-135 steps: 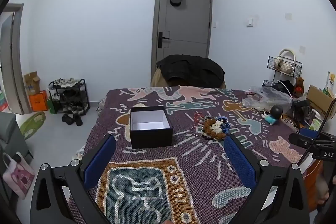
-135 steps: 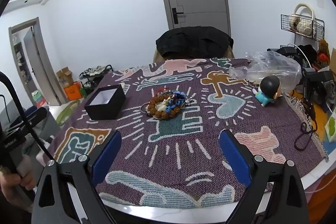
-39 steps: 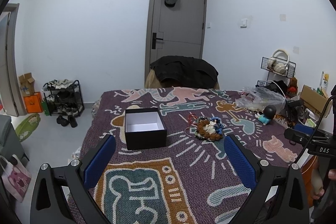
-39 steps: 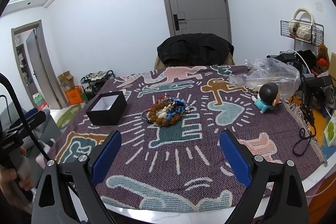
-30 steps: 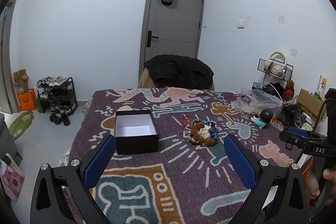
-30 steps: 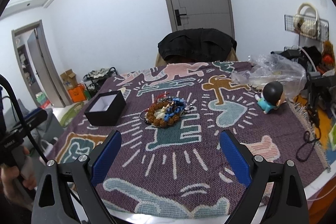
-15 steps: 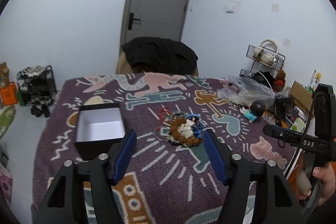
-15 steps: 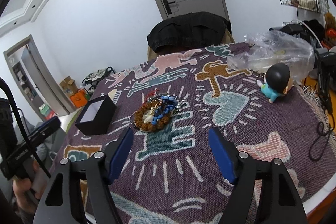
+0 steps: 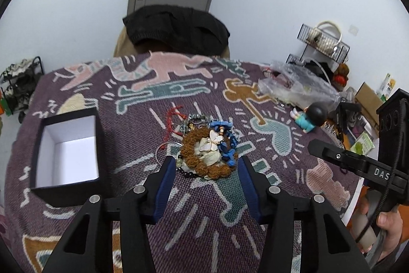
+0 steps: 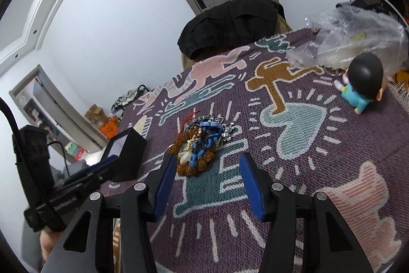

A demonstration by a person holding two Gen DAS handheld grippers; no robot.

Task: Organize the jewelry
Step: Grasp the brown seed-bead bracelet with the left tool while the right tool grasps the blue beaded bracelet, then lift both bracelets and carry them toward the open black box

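Note:
A pile of jewelry (image 9: 208,149) lies mid-table: a brown bead bracelet, blue beads, a white butterfly piece, a red cord. It also shows in the right wrist view (image 10: 200,145). An open black box (image 9: 67,154) with a white inside stands to its left, also in the right wrist view (image 10: 125,152). My left gripper (image 9: 207,165) is open, its blue pads just short of the pile on either side. My right gripper (image 10: 207,163) is open, just short of the pile from the right.
A patterned purple cloth (image 9: 153,83) covers the table. A small doll (image 10: 361,83) and a clear plastic bag (image 10: 358,35) sit at the right. A chair with a black jacket (image 9: 176,30) stands at the far edge.
Both grippers have moved forward and down toward the jewelry pile, and both have narrowed their jaws while staying open. The pile and box have not moved.

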